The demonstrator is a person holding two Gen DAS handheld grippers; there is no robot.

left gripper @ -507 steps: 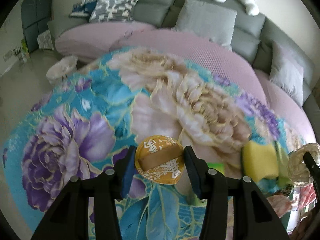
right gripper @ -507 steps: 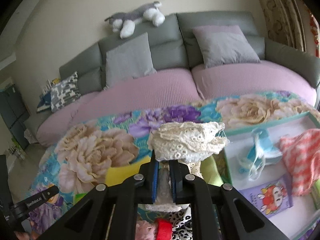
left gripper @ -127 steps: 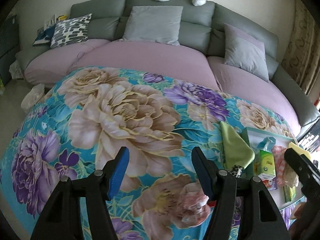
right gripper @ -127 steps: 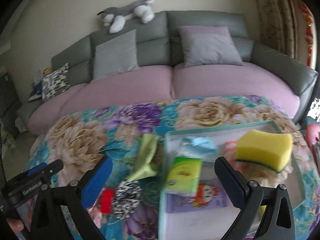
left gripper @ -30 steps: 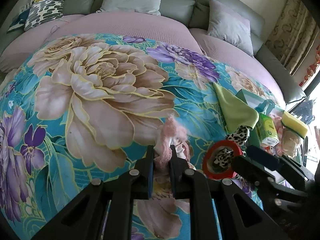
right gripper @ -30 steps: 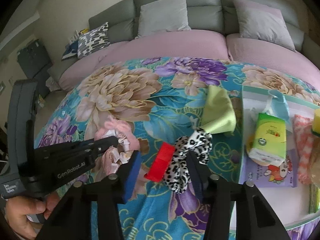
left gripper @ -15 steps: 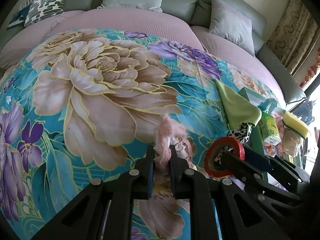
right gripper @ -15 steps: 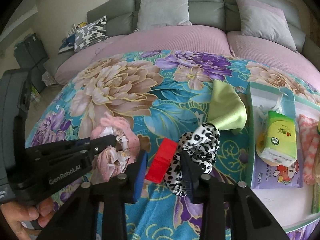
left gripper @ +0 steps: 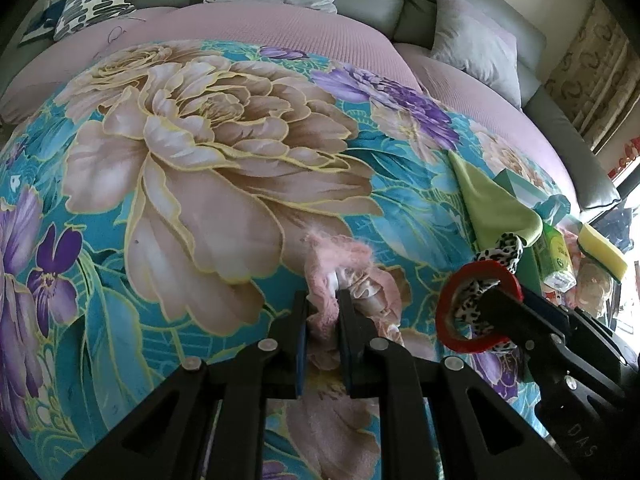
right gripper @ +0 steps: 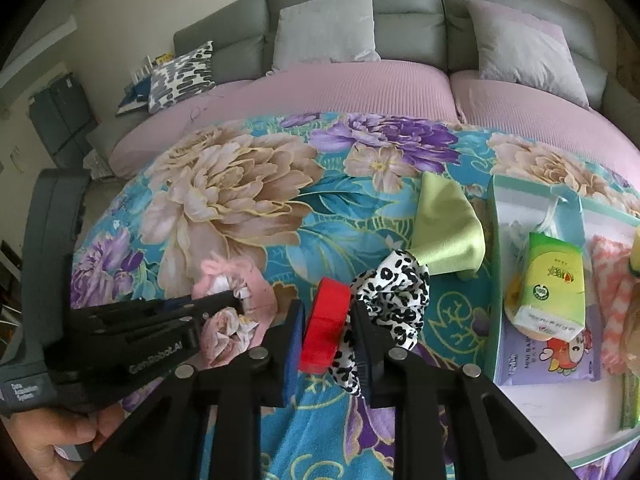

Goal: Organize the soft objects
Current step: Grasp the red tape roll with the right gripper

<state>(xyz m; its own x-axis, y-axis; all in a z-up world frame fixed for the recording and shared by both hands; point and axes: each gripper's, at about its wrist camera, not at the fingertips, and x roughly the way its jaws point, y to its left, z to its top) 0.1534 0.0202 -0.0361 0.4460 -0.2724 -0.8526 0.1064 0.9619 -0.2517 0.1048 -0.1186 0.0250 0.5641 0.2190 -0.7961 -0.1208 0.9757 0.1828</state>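
The white tray (right gripper: pixel 495 264) at the right of the flowered blanket (right gripper: pixel 240 184) is the landmark, and it is already partly filled: a green tissue pack (right gripper: pixel 554 280), a yellow sponge (left gripper: pixel 604 254), a pink checked cloth (right gripper: pixel 612 280) and a purple wipes pack (right gripper: pixel 548 360) lie inside it. Left of the tray, the right gripper (right gripper: pixel 325 330) has just been closing and now pinches the red ring (right gripper: pixel 325 320) with its leopard-print scrunchie (right gripper: pixel 394 292). Further left, the left gripper (left gripper: pixel 323 320) is clamped on the pink fluffy item (left gripper: pixel 340 264), which rests on the blanket. The green cloth (right gripper: pixel 448 232) lies just beside the tray's edge, ungrasped. By my reckoning, those three pieces remain to be moved.
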